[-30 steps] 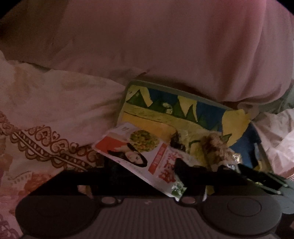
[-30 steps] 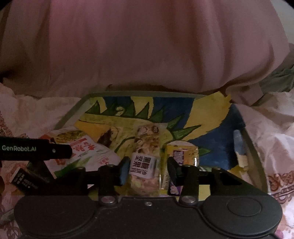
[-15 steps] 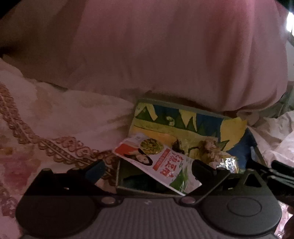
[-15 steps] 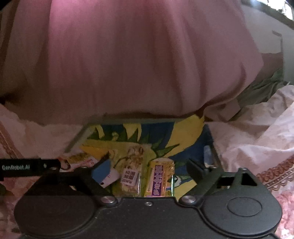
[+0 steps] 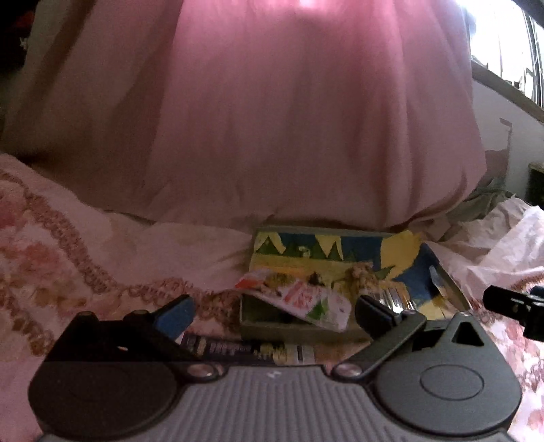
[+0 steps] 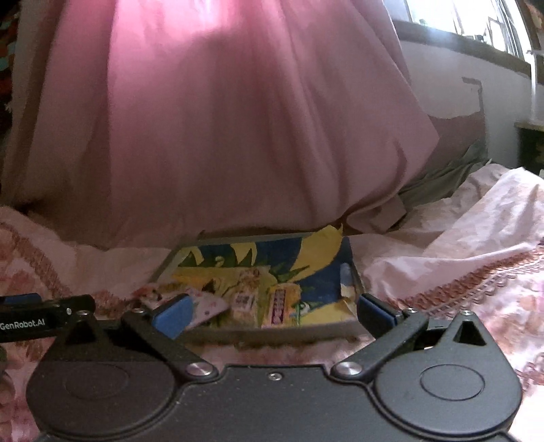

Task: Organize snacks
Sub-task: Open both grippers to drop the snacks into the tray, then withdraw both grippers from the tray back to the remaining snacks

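Observation:
A shallow tray [image 5: 268, 327] with a blue, yellow and green picture lies on the bed. In it, a red and white snack bag [image 5: 306, 299] hangs over the front left corner, beside a clear bag of nuts [image 5: 360, 276]. The right wrist view shows the same tray [image 6: 272, 335] holding the red and white bag [image 6: 207, 306], the clear labelled bag [image 6: 245, 299] and a yellow and purple packet [image 6: 280, 302]. My left gripper [image 5: 273, 314] and right gripper [image 6: 272, 314] both stand wide open, held back from the tray's front, nothing between the fingers.
A dark snack packet [image 5: 244, 347] lies on the bedcover just in front of the tray. A big pink pillow or duvet [image 6: 221, 136] rises right behind the tray. Rumpled patterned bedding [image 6: 459, 258] lies on both sides. A window [image 6: 469, 20] is at the top right.
Both grippers opened and let go of their snacks, which stay in the tray. Both then drew back and upward, so the tray looks smaller and farther off.

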Motion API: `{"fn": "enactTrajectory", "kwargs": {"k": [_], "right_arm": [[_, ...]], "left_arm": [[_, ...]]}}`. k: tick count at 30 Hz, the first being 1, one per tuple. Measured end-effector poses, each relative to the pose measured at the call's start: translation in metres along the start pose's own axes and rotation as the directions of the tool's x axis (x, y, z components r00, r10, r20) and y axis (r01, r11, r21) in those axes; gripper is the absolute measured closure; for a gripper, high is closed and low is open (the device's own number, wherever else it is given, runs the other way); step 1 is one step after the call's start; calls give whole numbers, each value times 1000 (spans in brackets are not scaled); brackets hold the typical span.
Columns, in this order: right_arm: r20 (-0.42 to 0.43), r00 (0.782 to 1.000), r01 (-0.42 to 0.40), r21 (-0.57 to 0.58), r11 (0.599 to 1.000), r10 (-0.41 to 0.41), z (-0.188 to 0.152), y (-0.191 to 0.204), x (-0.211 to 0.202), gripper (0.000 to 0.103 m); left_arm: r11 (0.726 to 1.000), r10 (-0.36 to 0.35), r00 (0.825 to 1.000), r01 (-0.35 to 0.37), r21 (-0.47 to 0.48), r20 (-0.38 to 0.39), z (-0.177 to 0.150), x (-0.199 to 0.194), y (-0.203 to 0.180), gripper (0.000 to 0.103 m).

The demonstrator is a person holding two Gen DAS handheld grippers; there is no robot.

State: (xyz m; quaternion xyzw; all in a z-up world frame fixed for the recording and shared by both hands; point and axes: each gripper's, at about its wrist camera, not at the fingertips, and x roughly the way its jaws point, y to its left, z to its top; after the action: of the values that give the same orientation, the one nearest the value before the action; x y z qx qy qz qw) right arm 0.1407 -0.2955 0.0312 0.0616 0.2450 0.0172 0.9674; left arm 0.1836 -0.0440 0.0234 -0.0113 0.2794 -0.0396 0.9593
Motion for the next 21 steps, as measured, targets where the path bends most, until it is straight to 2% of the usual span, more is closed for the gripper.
{"fn": "enactTrajectory", "kwargs": {"k": [9, 12, 17, 21], "right_arm": [[-4, 1000, -23, -133, 991, 23, -37, 14, -70, 1], [-27, 999, -21, -127, 992, 18, -45, 15, -84, 1], [-67, 998, -4, -109, 994, -3, -55, 15, -95, 1], [-84, 996, 8, -130, 991, -19, -60, 18, -101, 1]], "left_arm": [[998, 48, 997, -45, 50, -55, -34, -54, -10, 0], [998, 56, 995, -53, 34, -87, -47, -69, -10, 0], [994, 111, 984, -109, 20, -142, -73, -91, -7, 0], [989, 146, 981, -146, 14, -126, -75, -105, -6, 0]]}}
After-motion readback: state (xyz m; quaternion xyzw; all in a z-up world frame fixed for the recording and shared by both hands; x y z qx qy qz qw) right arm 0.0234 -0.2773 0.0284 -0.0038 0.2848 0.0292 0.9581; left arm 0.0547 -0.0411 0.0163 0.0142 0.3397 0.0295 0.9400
